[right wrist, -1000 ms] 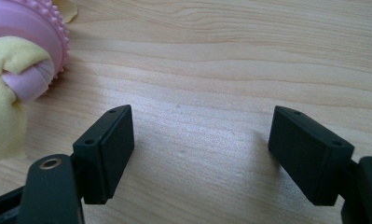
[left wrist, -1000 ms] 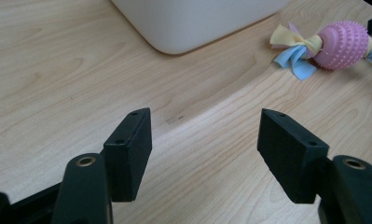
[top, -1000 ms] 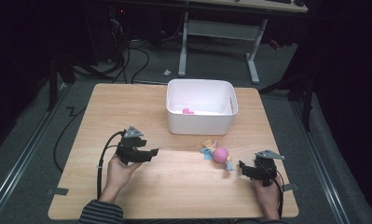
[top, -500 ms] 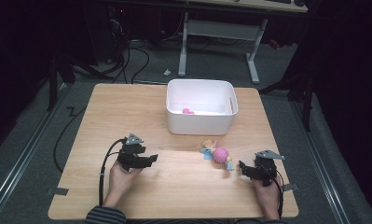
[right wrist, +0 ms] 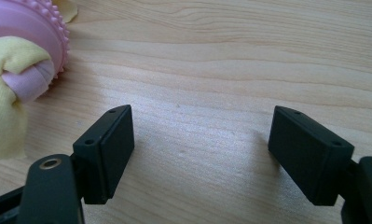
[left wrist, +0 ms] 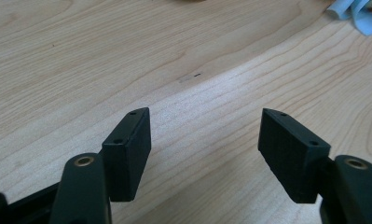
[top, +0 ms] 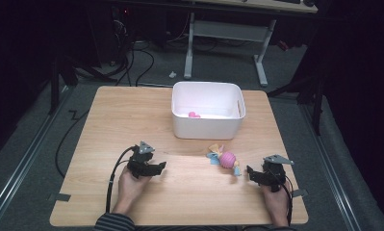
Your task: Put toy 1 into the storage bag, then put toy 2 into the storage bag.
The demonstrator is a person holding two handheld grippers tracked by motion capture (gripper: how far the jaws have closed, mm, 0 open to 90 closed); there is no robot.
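Left gripper view: your left gripper [left wrist: 204,135] has its two jaws spread wide, nothing between them, just bare table [left wrist: 174,56] underneath. The log-free read from the frames: they have just been opening a touch further, still with nothing in the gap. A scrap of pale blue from the toy [left wrist: 361,11] sits at that view's top right corner, well off the jaws.

Right gripper view: your right gripper [right wrist: 202,140] is the same, two jaws wide apart, empty, wood below. The toy [right wrist: 25,51] is near its left jaw, not touching it: pink studded ball, yellow and pink cloth knotted against it.

High view, everything placed against the white bin [top: 207,115]:
- 2 grippers, one per hand. Left gripper [top: 153,167] is in front of the bin and off to its left side, near the table's front half. Right gripper [top: 253,173] is in front of the bin and out past its right corner.
- 1 toy on the table [top: 224,158], just in front of the bin's right half, between the two grippers and closer to the right one.
- 1 bin, open top, 1 small pink thing [top: 194,115] inside on its floor, toward the left wall. Can't tell what it is.
- 1 table [top: 112,125], bin sits at its far middle.
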